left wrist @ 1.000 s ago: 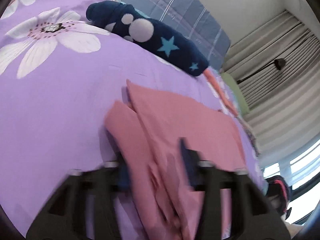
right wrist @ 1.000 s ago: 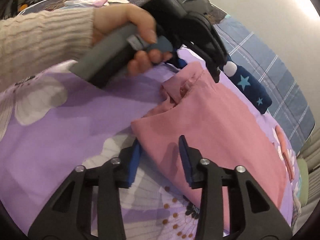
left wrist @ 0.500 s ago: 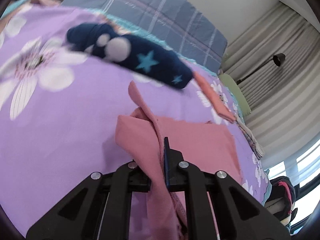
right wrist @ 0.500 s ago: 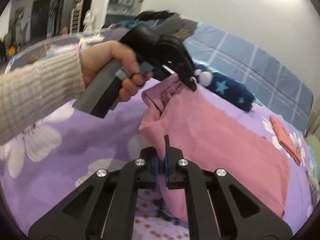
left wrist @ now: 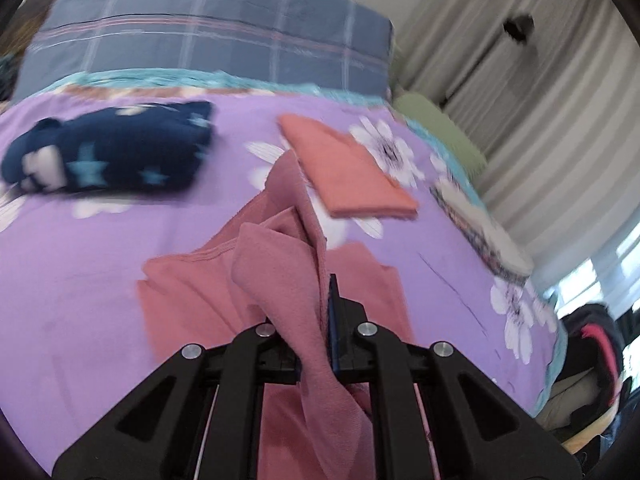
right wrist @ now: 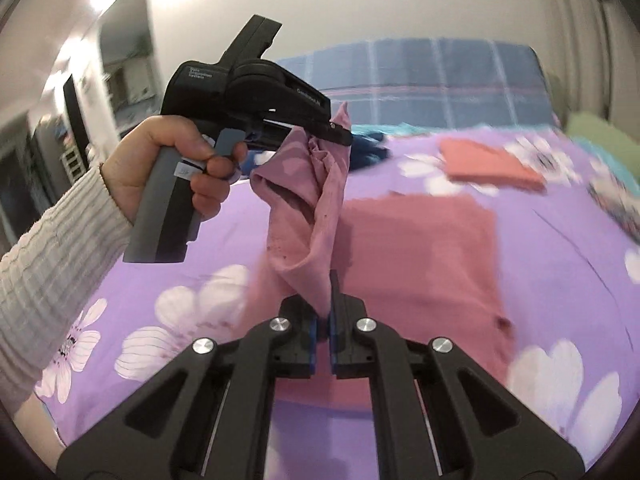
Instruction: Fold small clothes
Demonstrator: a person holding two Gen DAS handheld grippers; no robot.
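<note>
A dusty pink garment (right wrist: 420,248) lies partly spread on the purple flowered bedspread (right wrist: 192,248). Its near edge is lifted off the bed between both grippers. My left gripper (left wrist: 318,320) is shut on one corner of that pink cloth (left wrist: 288,280). Seen from the right wrist, the left gripper (right wrist: 340,132) is held up by a hand in a cream knit sleeve (right wrist: 52,264), with cloth hanging from its tips. My right gripper (right wrist: 323,312) is shut on the other corner, the cloth bunched and stretched between the two.
A folded salmon garment (left wrist: 348,168) lies further back on the bed. A navy rolled piece with stars (left wrist: 108,152) sits at the back left. A blue plaid pillow (left wrist: 208,40) lines the head of the bed. Curtains (left wrist: 540,100) hang at the right.
Both grippers closed on the pink garment's near edge and lifted it off the bed, carrying it toward the far side. Both views now look further up the bed.
</note>
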